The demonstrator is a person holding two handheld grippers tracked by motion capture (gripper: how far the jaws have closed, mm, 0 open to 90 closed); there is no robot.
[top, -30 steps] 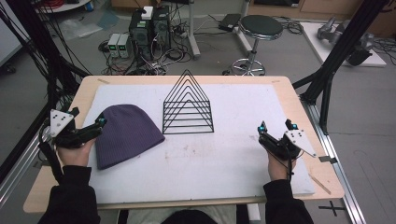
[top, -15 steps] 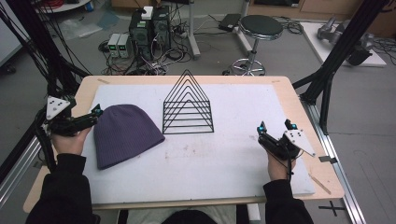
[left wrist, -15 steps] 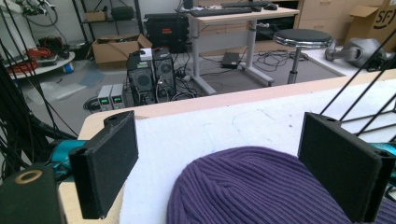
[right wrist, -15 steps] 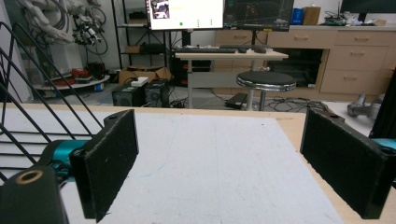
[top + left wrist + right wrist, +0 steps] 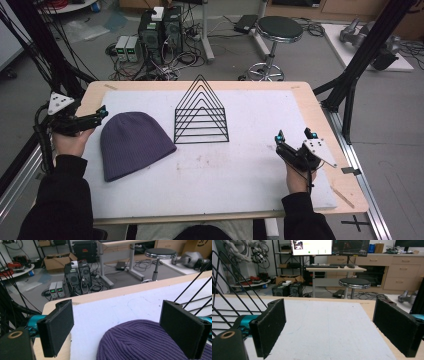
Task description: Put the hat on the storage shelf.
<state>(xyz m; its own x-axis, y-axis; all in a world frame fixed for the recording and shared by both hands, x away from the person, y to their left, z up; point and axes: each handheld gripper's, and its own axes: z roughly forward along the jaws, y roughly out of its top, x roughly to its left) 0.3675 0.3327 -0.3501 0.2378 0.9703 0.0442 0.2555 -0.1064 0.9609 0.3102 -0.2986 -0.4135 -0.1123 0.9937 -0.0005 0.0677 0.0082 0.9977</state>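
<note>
A light wooden table (image 5: pixel 327 127) fills the middle of the high view, covered by a white mat (image 5: pixel 250 165). On the mat, a purple beanie (image 5: pixel 132 144) lies left of centre, and a black wire rack (image 5: pixel 201 112) stands upright at upper centre, just beside it.

Black wire rack (image 5: pixel 201 112) mid-table; stool (image 5: pixel 279 30) probably behind.

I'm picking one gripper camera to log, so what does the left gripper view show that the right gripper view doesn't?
Left gripper view alone: the purple beanie just ahead of the open left gripper. Right gripper view alone: a lit monitor and bare white mat ahead of the open right gripper. Both: the black wire rack, the round stool, and the computer towers on the floor.
</note>
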